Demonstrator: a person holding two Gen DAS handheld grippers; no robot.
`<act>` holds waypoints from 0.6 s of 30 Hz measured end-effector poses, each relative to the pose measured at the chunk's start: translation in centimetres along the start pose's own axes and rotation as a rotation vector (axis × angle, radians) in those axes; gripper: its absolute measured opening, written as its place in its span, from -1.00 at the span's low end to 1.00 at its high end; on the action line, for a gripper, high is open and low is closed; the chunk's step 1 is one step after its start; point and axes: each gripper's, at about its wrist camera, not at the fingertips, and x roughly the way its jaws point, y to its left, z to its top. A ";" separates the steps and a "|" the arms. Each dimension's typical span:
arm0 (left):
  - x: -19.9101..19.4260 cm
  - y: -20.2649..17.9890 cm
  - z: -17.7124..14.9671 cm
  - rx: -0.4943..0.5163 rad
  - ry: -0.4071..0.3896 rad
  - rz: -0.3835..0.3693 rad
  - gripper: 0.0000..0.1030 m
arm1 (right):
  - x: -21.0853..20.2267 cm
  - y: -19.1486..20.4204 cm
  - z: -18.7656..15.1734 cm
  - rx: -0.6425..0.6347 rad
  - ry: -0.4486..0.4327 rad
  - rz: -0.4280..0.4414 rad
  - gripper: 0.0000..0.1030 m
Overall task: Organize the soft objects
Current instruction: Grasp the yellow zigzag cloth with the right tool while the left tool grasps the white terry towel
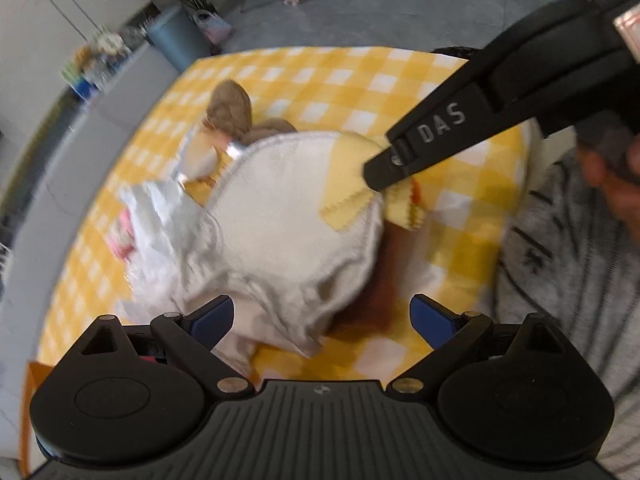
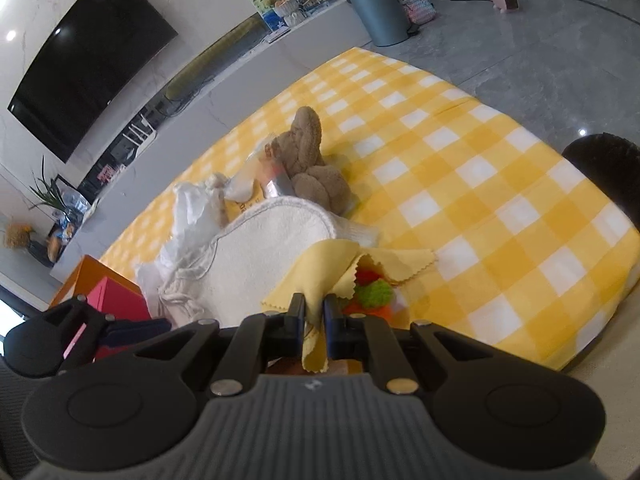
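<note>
The left-wrist view is being smeared by blur. Colourful pompoms (image 2: 370, 290) are being half hidden under the yellow cloth (image 2: 332, 260); the pink item (image 1: 122, 236) is being left unidentifiable.

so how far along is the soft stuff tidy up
Early on; nothing looks put away yet. In hand: the right gripper is shut on the yellow cloth, which lies partly over the white towel. The left gripper is open above that towel, holding nothing. Left on the checked blanket: the brown plush toy, the white bag and the colourful pompoms.
</note>
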 end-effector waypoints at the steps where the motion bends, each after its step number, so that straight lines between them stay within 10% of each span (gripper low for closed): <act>1: 0.1 -0.1 0.1 0.016 -0.008 0.007 1.00 | -0.1 -0.2 0.0 0.010 -0.006 0.001 -0.86; 13: 2.7 0.2 0.6 0.117 -0.003 0.118 1.00 | 0.1 0.2 0.0 0.019 0.014 0.045 -0.85; 18: 2.6 -0.6 0.7 0.180 -0.015 0.149 1.00 | 0.4 -0.1 -0.1 0.035 0.027 -0.011 -0.54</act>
